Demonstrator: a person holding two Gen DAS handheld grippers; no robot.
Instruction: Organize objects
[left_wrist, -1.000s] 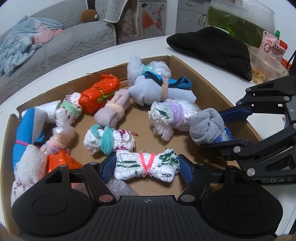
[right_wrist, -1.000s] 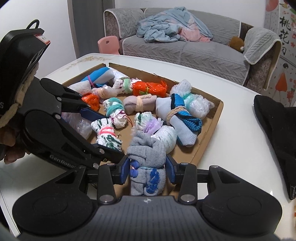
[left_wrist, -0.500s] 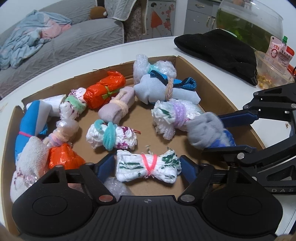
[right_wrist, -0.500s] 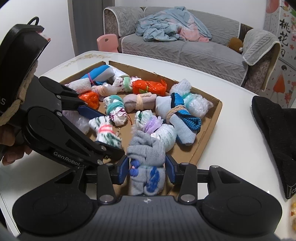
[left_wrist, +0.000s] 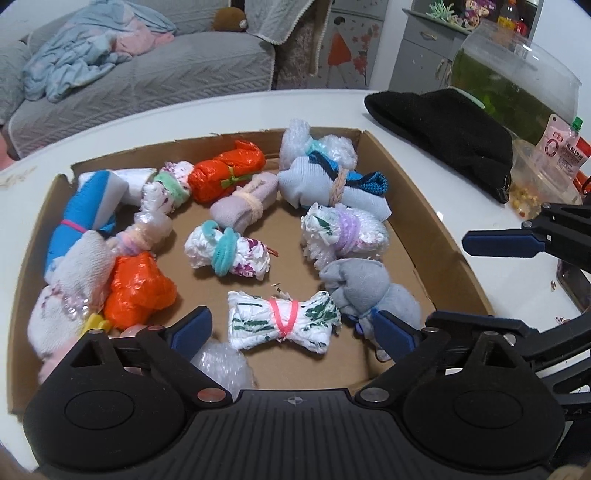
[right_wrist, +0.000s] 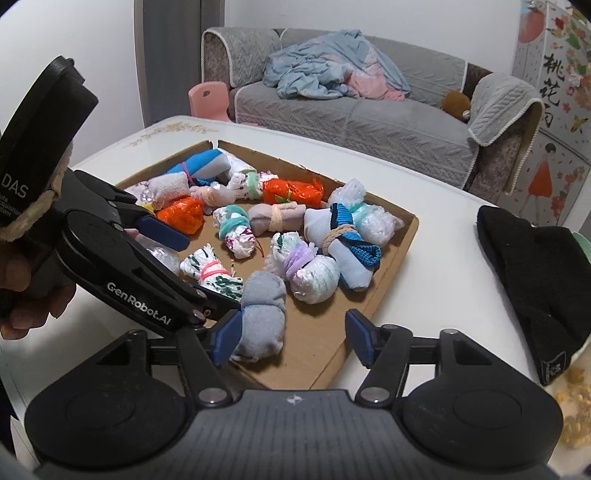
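Observation:
A shallow cardboard tray (left_wrist: 436, 236) (right_wrist: 415, 221) on the white table holds several banded bundles of socks and plastic bags. A white-and-green bundle with a pink band (left_wrist: 282, 321) (right_wrist: 212, 273) lies on the tray floor. My left gripper (left_wrist: 291, 328) (right_wrist: 194, 267) straddles it with jaws opening, and both pads are clear of it. A grey sock bundle (left_wrist: 364, 291) (right_wrist: 262, 317) rests in the tray's near corner. My right gripper (right_wrist: 295, 339) is opening over it: the bundle lies beside the left pad and well apart from the right pad.
A black knit hat (left_wrist: 443, 136) (right_wrist: 535, 273) lies on the table right of the tray. Behind it stand a glass bowl of green water (left_wrist: 513, 77) and a clear container with snack packets (left_wrist: 546, 170). A grey sofa (right_wrist: 369, 118) is beyond the table.
My right gripper has opened and let go of the grey sock bundle, which now rests in the tray corner. My left gripper's jaws have spread wider around the pink-banded bundle. Both grippers have drawn back a little.

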